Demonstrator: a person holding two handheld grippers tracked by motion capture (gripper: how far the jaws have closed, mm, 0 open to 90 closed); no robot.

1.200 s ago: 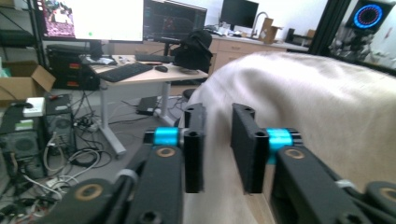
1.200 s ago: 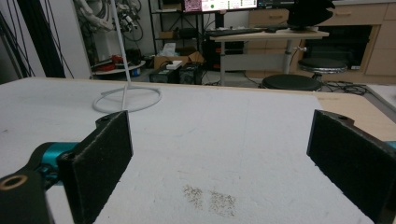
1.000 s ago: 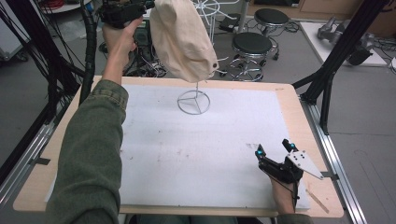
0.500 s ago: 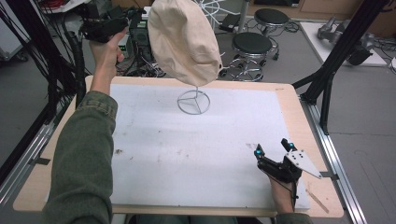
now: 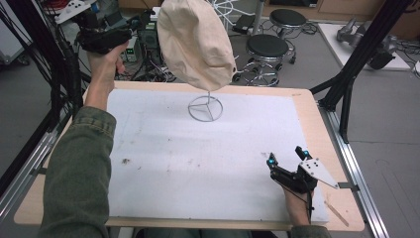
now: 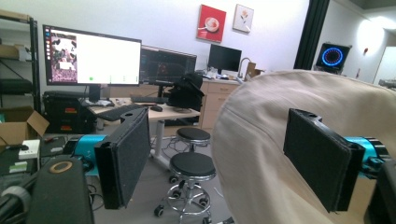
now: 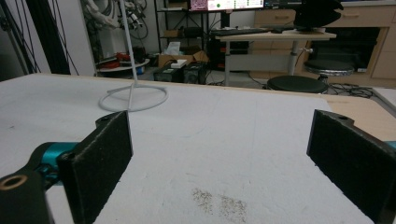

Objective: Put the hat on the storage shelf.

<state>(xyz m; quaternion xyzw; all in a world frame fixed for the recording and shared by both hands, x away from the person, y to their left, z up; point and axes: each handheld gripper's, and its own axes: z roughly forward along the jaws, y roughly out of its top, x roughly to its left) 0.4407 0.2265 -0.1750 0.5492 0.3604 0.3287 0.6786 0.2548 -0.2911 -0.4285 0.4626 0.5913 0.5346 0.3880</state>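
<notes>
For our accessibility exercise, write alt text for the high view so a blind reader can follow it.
A beige cap sits on a white wire stand at the far side of a white-covered table. The left gripper is raised beside the cap; the right gripper rests open near the table's front right.

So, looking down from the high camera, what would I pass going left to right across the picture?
Green-sleeved arm raising the left gripper → beige fabric cap on a white wire stand → right gripper on the white table mat → black frame leg.
</notes>
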